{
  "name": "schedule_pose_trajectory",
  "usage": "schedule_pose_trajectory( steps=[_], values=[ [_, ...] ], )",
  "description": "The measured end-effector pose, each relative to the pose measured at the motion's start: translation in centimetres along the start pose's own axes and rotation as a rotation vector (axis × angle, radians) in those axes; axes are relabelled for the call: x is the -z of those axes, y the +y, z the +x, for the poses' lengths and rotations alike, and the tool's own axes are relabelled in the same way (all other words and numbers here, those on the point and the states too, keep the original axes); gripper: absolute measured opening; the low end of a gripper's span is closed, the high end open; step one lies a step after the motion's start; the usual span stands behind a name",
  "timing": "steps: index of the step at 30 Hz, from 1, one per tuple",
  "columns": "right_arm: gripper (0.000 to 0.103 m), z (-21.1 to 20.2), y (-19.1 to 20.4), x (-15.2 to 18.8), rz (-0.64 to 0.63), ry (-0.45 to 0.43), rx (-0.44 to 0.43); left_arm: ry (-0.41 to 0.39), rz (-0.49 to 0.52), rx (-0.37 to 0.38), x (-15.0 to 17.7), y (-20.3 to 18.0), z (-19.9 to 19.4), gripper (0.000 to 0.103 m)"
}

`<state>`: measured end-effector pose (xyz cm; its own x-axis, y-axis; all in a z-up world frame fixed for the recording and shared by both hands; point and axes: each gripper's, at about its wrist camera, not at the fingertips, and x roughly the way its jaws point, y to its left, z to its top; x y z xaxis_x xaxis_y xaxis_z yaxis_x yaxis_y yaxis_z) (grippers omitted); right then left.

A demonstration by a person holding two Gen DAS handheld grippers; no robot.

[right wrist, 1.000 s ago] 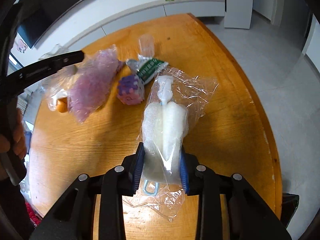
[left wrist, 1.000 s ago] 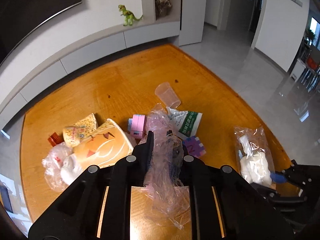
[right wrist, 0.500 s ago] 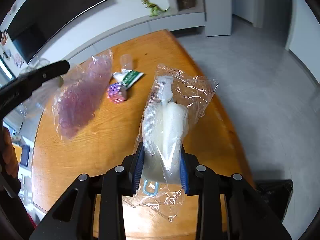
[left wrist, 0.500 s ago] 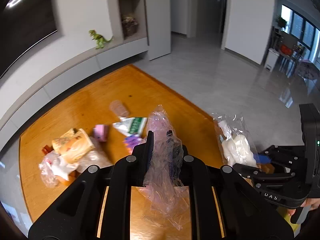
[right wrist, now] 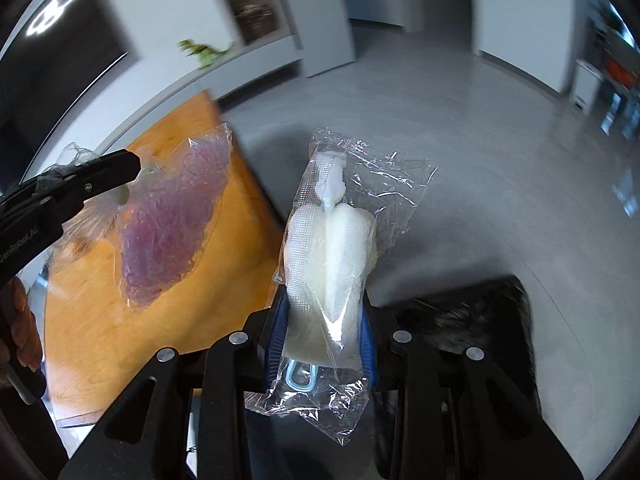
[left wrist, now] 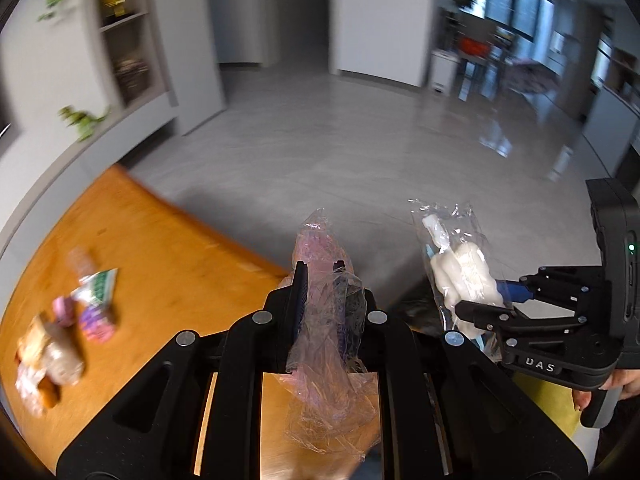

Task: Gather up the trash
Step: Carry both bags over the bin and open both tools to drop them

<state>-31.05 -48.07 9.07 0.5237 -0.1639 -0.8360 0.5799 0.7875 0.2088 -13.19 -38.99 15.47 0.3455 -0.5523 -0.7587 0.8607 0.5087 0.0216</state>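
left tool (left wrist: 324, 292) pinches crinkly pink plastic bag (left wrist: 320, 280) | right tool (right wrist: 322, 322) pinches clear bag of white stuff (right wrist: 332, 248) | both light, floppy, slippery (grip the bunched middle)

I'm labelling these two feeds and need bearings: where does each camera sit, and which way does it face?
Left wrist: on the left tool, looking past the table edge to the floor; shows its fingers clamping a pink plastic bag, plus the right tool.
Right wrist: on the right tool, facing the floor; shows its fingers clamping a clear bag of white stuff.
Shared: both bags, table, toy dinosaur.
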Motion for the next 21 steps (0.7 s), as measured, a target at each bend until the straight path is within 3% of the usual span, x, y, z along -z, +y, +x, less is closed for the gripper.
schedule_pose_trajectory(
  steps=[11,14,15,16,18,21],
  values=[
    [0.034,-1.0,-13.0,7.2,0.240,0.031,0.110,0.144,0.175,0.198,0.3,-14.2,8.0,0.013],
    [0.043,-0.4,-15.1,8.5,0.290,0.056,0.124,0.191,0.205,0.233,0.8,-16.8,10.4,0.016],
    [0.061,-0.2,-15.5,8.8,0.290,0.065,0.142,0.205,0.215,0.245,0.9,-17.3,11.1,0.022],
    [0.078,0.2,-15.9,8.8,0.286,0.072,0.172,0.222,0.221,0.241,1.1,-17.9,11.9,0.050],
    [0.080,0.1,-16.7,9.3,0.279,0.060,0.253,0.201,0.229,0.196,1.4,-18.6,12.3,0.096],
    [0.080,0.4,-17.4,9.6,0.298,0.060,0.253,0.167,0.256,0.181,1.5,-18.9,12.1,0.097]
  ],
)
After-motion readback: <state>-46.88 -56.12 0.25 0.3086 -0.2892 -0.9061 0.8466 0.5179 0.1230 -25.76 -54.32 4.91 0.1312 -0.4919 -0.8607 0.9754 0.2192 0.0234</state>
